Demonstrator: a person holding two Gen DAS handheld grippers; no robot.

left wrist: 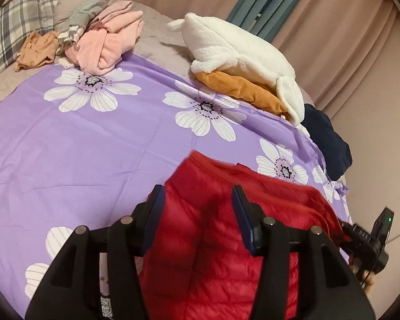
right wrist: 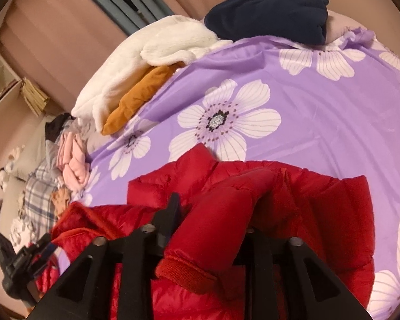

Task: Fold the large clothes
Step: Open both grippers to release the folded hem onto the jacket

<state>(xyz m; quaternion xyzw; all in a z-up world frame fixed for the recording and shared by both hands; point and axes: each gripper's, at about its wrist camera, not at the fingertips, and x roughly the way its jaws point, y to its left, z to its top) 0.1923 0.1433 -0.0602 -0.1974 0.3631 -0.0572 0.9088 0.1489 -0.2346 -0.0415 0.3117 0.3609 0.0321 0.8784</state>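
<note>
Red jacket [left wrist: 216, 253] on purple sheet [left wrist: 80, 144]; L tongs [left wrist: 197, 213] parted, R tongs [right wrist: 213, 213] unclear.

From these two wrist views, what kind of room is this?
Most likely a bedroom: a bed under a purple floral sheet, a plaid pillow at its head, curtains behind, and clothes piled along the far edge around the red puffer jacket.

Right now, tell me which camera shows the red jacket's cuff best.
The right wrist view: the ribbed cuff lies close to the lens at the end of a sleeve draped across the jacket. The left wrist view shows only the jacket's quilted body; no cuff appears there.
</note>
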